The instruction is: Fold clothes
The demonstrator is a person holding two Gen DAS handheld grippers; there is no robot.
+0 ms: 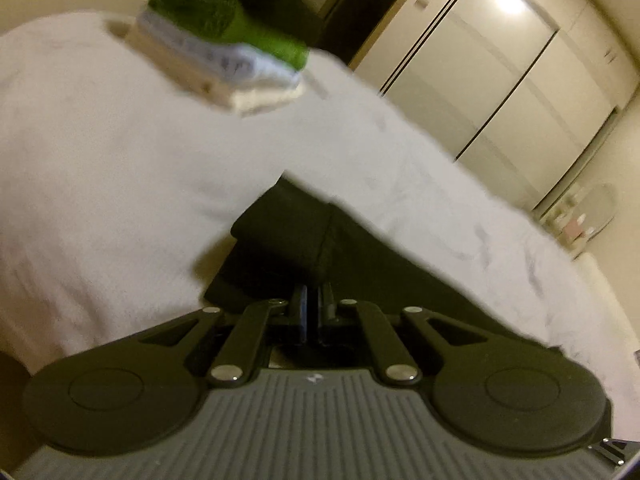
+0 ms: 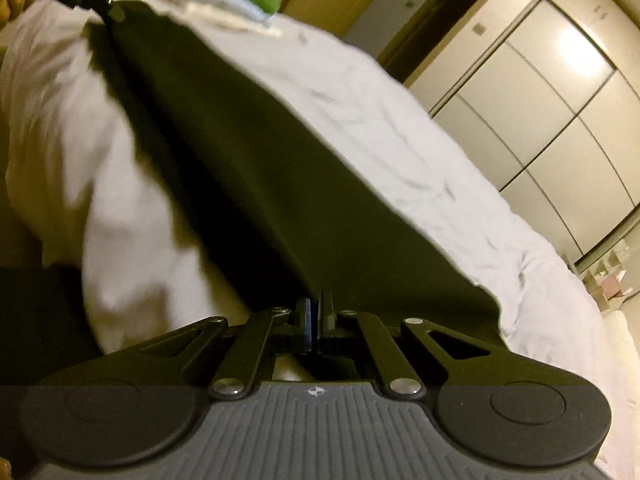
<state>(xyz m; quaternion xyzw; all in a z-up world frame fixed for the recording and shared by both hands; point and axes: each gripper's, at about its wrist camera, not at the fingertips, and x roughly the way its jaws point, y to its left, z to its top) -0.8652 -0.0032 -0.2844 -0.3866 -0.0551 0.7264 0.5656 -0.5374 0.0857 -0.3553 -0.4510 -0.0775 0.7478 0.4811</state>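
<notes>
Garment (image 2: 248,184) pinched in both claws

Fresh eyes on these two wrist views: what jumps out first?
A dark garment stretched across the white bed, pinched at opposite ends by the right gripper and left gripper. Behind it sits a folded stack, bright green on top.

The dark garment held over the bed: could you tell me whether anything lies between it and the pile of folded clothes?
Nothing visible does. Between the dark garment and the pile of folded clothes only bare white sheet shows. Both grippers already grip the garment, one at each end.
</notes>
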